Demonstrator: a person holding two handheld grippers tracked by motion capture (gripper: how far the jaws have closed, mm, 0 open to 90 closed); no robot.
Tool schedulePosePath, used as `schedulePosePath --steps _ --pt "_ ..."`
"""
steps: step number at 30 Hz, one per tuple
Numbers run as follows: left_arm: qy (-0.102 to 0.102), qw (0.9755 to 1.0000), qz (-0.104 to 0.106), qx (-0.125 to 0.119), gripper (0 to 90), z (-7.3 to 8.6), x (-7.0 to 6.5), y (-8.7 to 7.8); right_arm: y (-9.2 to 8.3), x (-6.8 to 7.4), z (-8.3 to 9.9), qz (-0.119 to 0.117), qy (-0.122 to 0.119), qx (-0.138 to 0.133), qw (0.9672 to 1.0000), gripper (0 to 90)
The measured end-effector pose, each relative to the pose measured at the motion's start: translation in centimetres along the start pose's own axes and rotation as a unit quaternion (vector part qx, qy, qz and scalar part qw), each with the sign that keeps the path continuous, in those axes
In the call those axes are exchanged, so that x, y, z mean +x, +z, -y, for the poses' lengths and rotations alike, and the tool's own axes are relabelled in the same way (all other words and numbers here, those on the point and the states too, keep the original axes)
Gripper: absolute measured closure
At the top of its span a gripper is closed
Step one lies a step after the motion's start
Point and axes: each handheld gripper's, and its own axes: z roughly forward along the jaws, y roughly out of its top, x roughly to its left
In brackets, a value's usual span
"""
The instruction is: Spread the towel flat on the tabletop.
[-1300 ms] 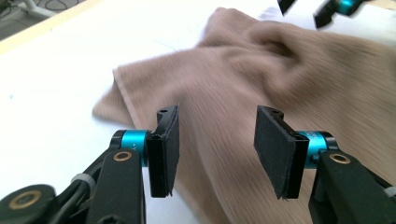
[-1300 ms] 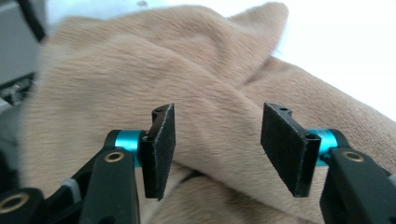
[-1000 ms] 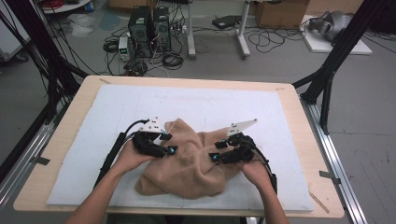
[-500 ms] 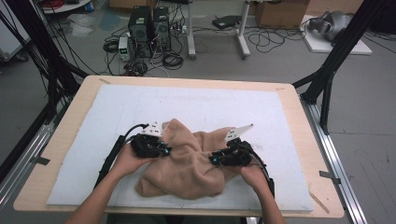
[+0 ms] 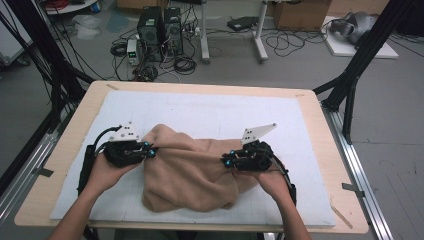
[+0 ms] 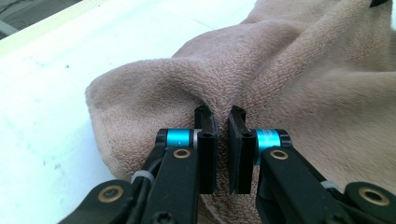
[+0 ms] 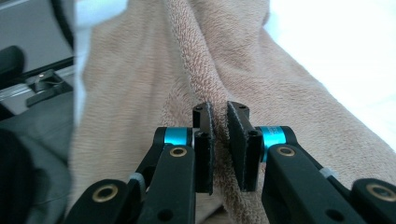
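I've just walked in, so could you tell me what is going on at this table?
A person holds a gripper in each hand and works a tan towel on the white mat. The left gripper pinches a fold near the towel's left edge; the right gripper pinches a ridge on its right side. Between them the towel lies rumpled, partly stretched.

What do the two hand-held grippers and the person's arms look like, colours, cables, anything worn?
Each hand-held gripper, left and right, is black with a grey three-cornered plate on top and a black cable trailing back along the forearm. In the gripper views, the flat black jaws sit on black links with cyan collars and brass-coloured pivot rings. The forearms are bare, with no sleeves and no gloves on the hands.
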Motion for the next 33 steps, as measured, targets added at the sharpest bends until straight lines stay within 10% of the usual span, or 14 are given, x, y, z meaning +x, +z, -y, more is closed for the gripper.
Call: schedulePosePath --steps 4,13,22,33 --pt "-0.008 0.9993 0.037 0.0 81.8 2.4 -1.5 -1.1 0.8 2.0 1.3 -0.023 0.0 0.022 0.9995 80.8" --pt "-0.024 0.9977 0.053 0.036 82.5 7.4 -3.6 -0.7 2.6 4.3 4.2 -0.048 -0.002 0.046 0.9978 80.4" --pt "-0.016 0.9985 0.053 0.007 60.3 4.5 -2.6 -2.1 0.2 3.4 2.4 -0.053 0.002 0.004 0.9986 55.4" --pt "-0.006 0.9997 0.011 -0.022 50.4 1.6 0.1 -1.0 -1.5 -0.5 1.3 0.031 0.013 0.002 0.9994 53.0"
